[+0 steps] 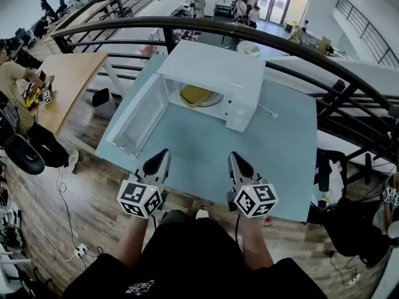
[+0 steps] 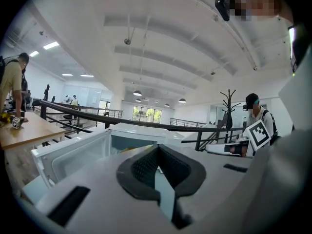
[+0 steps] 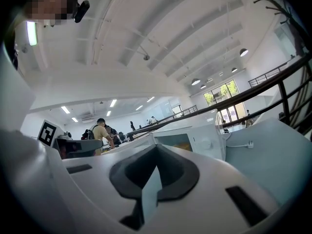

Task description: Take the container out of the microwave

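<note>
Container (image 1: pixel 197 94) well beyond left tongs (image 1: pixel 163 152), right tongs (image 1: pixel 234 156)

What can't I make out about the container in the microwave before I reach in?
- Head view: the container is a small yellow patch; the microwave roof cuts off its back, so rim, height and contents are unclear.
- Left gripper view: the left gripper body hides almost all of the cavity.
- Right gripper view: only a sliver of the container shows, too small for shape.

Microwave (image 1: pixel 215 73): white, standing ahead of me, door (image 1: pixel 138 118) hanging open leftward.
Container (image 1: pixel 196 94): yellow, sitting inside it, only partly showing.
</note>
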A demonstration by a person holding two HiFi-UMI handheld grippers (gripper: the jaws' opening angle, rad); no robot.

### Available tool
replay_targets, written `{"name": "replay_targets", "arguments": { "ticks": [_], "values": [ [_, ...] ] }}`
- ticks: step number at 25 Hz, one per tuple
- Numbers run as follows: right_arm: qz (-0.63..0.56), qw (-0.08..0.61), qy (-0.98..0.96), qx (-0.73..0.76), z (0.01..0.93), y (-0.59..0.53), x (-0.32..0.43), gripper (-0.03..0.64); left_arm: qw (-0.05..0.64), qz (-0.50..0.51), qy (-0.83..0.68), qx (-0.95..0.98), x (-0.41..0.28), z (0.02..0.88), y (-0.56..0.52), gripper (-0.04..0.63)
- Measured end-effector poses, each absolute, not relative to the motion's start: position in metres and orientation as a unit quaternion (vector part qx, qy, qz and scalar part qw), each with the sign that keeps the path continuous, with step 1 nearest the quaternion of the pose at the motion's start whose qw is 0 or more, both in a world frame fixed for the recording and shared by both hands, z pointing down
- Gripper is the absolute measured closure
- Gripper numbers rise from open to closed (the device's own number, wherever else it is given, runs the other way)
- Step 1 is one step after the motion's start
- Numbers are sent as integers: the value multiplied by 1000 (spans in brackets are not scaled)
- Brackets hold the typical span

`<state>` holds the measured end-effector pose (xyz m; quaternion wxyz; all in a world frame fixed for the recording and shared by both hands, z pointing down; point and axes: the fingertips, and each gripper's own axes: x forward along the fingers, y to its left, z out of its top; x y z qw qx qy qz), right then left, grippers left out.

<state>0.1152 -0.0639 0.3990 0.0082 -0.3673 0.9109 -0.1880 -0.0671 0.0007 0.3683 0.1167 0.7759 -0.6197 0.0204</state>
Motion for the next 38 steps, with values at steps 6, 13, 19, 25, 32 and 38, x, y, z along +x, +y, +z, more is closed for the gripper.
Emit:
{"name": "replay_targets", "arguments": {
  "ticks": [6, 13, 19, 25, 32, 38],
  "values": [
    [-194, 7, 908, -370, 404, -65, 120, 611, 123, 24, -615, 779, -60, 375, -5, 588],
    [-203, 7, 906, -372, 409, -77, 106, 611, 132, 14, -605, 785, -64, 378, -18, 588],
    [-212, 4, 899, -383, 413, -99, 87, 611, 141, 20, -583, 800, -71, 386, -48, 588],
    [-218, -4, 889, -403, 420, -134, 66, 611, 154, 18, -556, 816, -84, 398, -88, 588],
    [-226, -14, 876, -425, 430, -168, 38, 611, 162, 28, -528, 833, -98, 409, -133, 588],
    [-240, -30, 862, -446, 449, -196, 18, 611, 172, 32, -511, 842, -108, 420, -163, 588]
  ]
}}
